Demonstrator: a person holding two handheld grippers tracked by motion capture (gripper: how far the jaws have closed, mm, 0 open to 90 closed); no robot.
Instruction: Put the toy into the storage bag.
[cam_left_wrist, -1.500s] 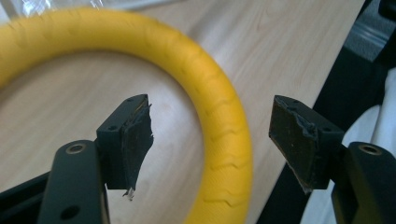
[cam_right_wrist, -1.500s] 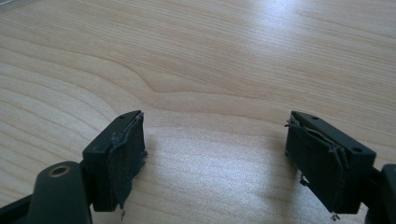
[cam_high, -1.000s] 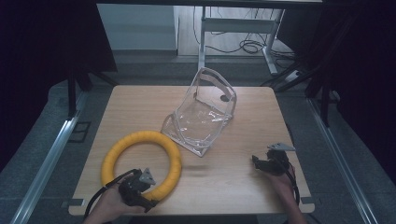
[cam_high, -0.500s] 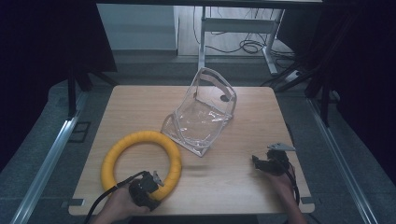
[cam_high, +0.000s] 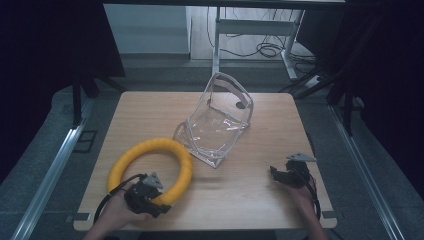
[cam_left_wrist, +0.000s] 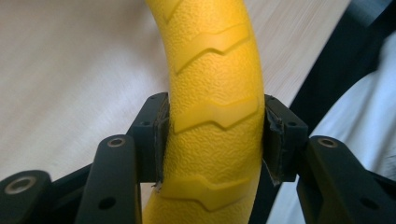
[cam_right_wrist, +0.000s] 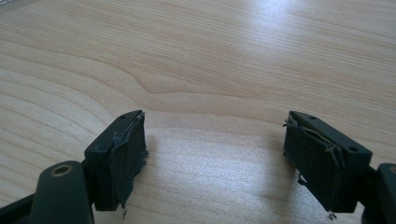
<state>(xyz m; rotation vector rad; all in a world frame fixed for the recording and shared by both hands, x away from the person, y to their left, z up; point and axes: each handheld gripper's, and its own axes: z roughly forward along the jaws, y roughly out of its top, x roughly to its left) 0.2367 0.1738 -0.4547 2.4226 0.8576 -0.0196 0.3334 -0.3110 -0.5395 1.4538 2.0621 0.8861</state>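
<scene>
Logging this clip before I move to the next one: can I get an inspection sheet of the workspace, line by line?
Surface: light wooden table, bare apart from two items.
Job's things: yellow ring at the front left; clear plastic bag standing open near the centre, its corner beside the ring.
Clutter: nothing seen.
Grippers: left gripper shut on the ring's near edge, pads pressing both sides; right gripper open over bare wood, front right.
Cables: a black cable trails from the left gripper; loose cables lie on the floor beyond the table.
Surroundings: grey floor, metal frame behind, dark sides.
</scene>
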